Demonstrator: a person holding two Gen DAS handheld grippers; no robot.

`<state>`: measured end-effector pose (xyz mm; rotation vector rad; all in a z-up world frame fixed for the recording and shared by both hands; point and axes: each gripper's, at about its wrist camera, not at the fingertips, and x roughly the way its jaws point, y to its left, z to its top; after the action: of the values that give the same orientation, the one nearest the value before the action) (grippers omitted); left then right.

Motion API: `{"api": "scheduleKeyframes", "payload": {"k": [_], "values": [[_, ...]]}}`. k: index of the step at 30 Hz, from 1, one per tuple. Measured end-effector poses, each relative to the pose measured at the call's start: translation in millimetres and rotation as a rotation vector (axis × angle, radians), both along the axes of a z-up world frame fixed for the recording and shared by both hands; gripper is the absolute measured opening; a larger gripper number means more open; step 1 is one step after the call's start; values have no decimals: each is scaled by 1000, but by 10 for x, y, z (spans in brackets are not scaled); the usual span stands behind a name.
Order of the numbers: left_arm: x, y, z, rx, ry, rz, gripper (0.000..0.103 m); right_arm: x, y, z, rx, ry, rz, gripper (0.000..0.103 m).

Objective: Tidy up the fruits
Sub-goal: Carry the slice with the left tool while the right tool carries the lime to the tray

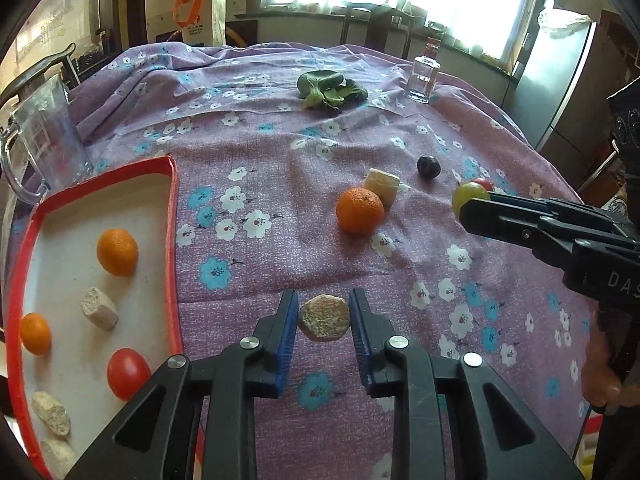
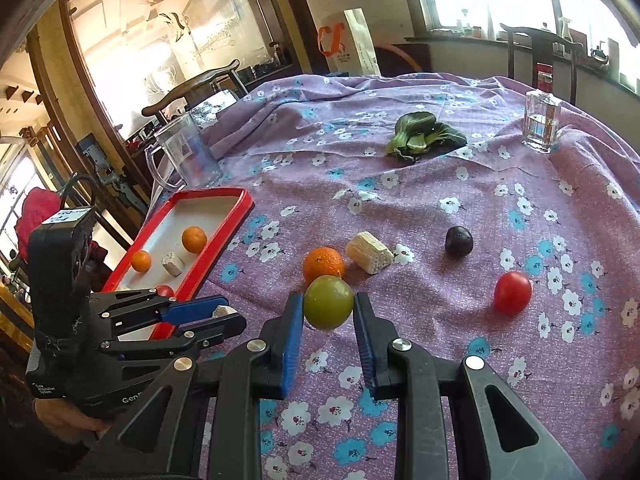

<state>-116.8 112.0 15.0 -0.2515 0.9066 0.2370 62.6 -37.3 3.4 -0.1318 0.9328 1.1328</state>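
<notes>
- My left gripper (image 1: 324, 316) has its blue pads clamped on a beige, speckled chunk (image 1: 323, 317), held above the purple flowered cloth (image 1: 280, 152). I see its flat hexagonal face toward my camera; its long axis I can't tell from here.
- My right gripper (image 2: 328, 308) is clamped on a round green fruit (image 2: 328, 307), lifted off the cloth. It's a ball, so no long axis to call.
- The red-rimmed tray (image 1: 173, 240) sits to the left of my left gripper, near the table's edge. Inside: two oranges (image 1: 117, 252), a red tomato (image 1: 127, 373), and several pale chunks (image 1: 99, 307).
- On the cloth mid-table, a loose orange (image 2: 323, 265) lies just beside a pale block (image 2: 370, 257); the block lies on its side, long axis slanting from upper left to lower right in the right wrist view.
- A dark plum (image 2: 459, 241) sits apart, farther right; a second red tomato (image 2: 513, 293) rests nearer me on the right.
- Far back, leafy greens (image 2: 420, 134), a clear glass bottle (image 2: 541, 122), and a clear plastic jug (image 2: 188, 156) behind the tray.
</notes>
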Motion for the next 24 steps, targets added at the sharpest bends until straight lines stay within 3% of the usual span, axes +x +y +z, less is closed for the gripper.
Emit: {"api": "scheduleKeyframes", "payload": {"k": [24], "values": [[-632, 700, 310, 21, -56, 161, 25, -467, 806, 173, 28, -7, 150, 26]]}}
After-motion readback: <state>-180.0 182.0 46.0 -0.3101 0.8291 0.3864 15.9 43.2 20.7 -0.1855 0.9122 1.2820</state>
